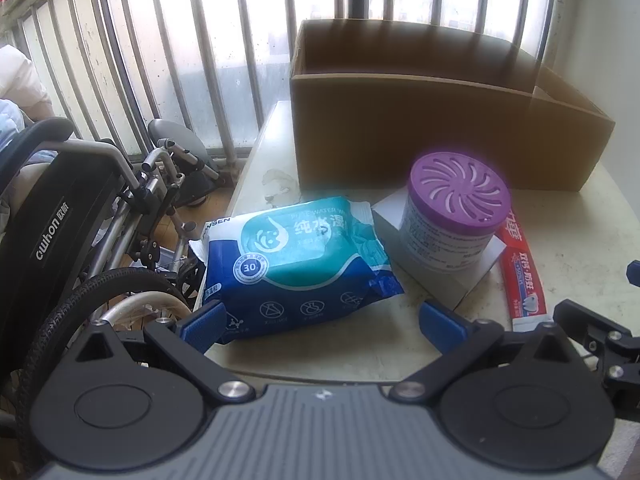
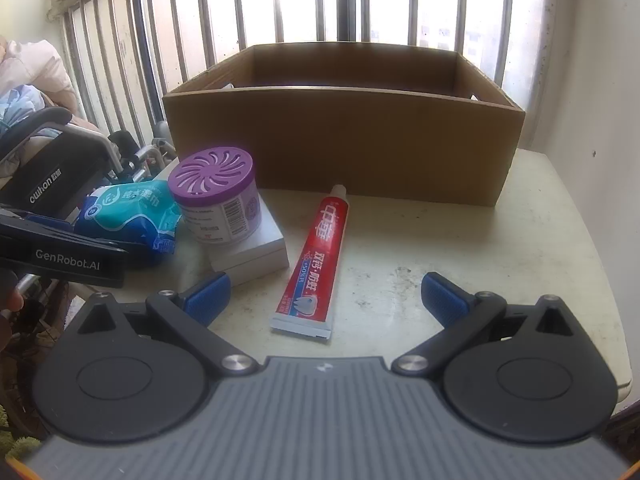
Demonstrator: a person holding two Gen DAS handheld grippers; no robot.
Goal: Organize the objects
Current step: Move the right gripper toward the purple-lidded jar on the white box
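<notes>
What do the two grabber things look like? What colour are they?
Both look alike. The left gripper and right gripper each have two blue ribbed fingers on black arms with silver screws, two round black discs and a grey ridged body. The left one has white "GenRobot.AI" lettering on its side.

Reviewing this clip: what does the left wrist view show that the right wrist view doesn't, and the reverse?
Only the left wrist view shows the wheelchair's wheel and the box's side flap. Only the right wrist view shows the toothpaste tube whole, cap to crimp, and the table's right edge. Both show the cardboard box, wipes pack, purple-lidded can on a white box, and open jaws holding nothing.
</notes>
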